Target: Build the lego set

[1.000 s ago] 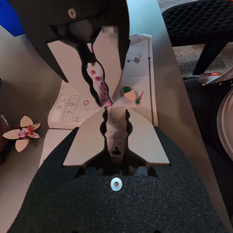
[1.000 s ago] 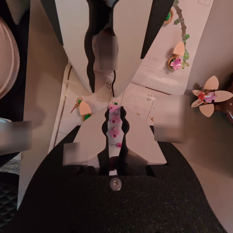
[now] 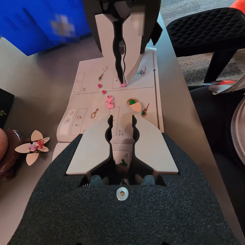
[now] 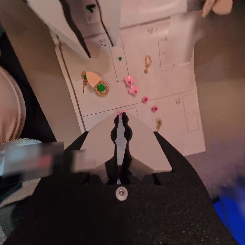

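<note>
The right hand-held gripper (image 4: 121,115) has its tips pinched on a small pink flower piece (image 3: 123,84), which sits at the very ends of the fingers with its petals poking out just past them. Seen from the left wrist view, the piece is at or just above the open instruction booklet (image 3: 84,100); whether it touches the paper cannot be told. The right hand-held gripper's fingers stand steeply over the page, pointing down at it.

Taking the gold ring with the green stud and peach petal (image 3: 133,104) as the landmark: the gripped flower lies beyond that ring and a little to its left in the left wrist view. Two loose pink flower pieces (image 3: 109,102) lie touching one another just left of the ring, and two small dark-pink round studs (image 3: 103,92) lie farther on from them, towards the gripped flower. These loose pieces form a rough line that runs away from the left hand-held gripper.

The left hand-held gripper (image 3: 122,117) is parted and grips nothing; only printed page shows between its fingers. It sits on the near side of the ring, its tips pointing along that line of pieces. The pair of flowers is the nearest of these to it; the right hand-held gripper is nearer the studs.

A finished flower (image 3: 34,145) lies on the counter (image 3: 33,82), well left of the ring, off the booklet.
</note>
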`<state>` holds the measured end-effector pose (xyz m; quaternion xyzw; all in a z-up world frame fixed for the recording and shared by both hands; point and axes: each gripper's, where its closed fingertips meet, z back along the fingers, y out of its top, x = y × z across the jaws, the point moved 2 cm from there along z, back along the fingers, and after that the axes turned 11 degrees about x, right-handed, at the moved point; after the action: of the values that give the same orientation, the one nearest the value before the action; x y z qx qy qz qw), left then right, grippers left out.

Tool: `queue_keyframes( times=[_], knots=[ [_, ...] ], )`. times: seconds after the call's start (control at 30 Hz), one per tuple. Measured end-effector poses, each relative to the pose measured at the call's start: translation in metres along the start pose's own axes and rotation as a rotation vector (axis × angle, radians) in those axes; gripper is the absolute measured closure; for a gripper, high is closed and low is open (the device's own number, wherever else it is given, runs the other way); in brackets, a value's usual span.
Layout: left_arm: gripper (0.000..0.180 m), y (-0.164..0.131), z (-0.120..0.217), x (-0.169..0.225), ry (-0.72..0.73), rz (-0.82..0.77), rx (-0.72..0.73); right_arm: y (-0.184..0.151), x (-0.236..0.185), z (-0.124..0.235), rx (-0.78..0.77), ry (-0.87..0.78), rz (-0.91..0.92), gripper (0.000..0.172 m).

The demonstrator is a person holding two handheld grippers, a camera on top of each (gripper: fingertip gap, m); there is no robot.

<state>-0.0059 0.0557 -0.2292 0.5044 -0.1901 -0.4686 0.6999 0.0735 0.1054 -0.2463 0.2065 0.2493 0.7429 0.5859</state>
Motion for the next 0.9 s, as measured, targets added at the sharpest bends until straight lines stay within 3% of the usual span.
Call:
queue_keyframes(
  times=[0.1,0.2,0.47,0.6,0.73,0.9],
  knots=[
    [0.152,0.001,-0.003,0.004,-0.015,-0.014,0.0,-0.002,-0.004,-0.001,0.002,-0.113,-0.162,0.166],
    [0.152,0.0,-0.005,0.006,-0.021,-0.022,-0.013,-0.001,-0.012,0.0,0.003,-0.117,-0.187,0.149],
    [0.152,-0.001,-0.004,0.005,-0.017,-0.021,-0.013,0.001,-0.002,0.014,0.026,-0.027,0.041,0.149],
    [0.152,-0.002,-0.003,0.004,-0.016,-0.021,-0.017,-0.006,0.005,0.008,-0.054,-0.006,0.054,0.149],
    [0.152,-0.004,-0.002,0.003,-0.015,-0.016,-0.011,-0.009,0.01,0.017,-0.039,0.014,0.268,0.161],
    [0.152,-0.005,-0.003,0.003,-0.02,-0.015,-0.014,-0.023,0.014,0.018,-0.034,0.032,0.191,0.167]
  ],
)
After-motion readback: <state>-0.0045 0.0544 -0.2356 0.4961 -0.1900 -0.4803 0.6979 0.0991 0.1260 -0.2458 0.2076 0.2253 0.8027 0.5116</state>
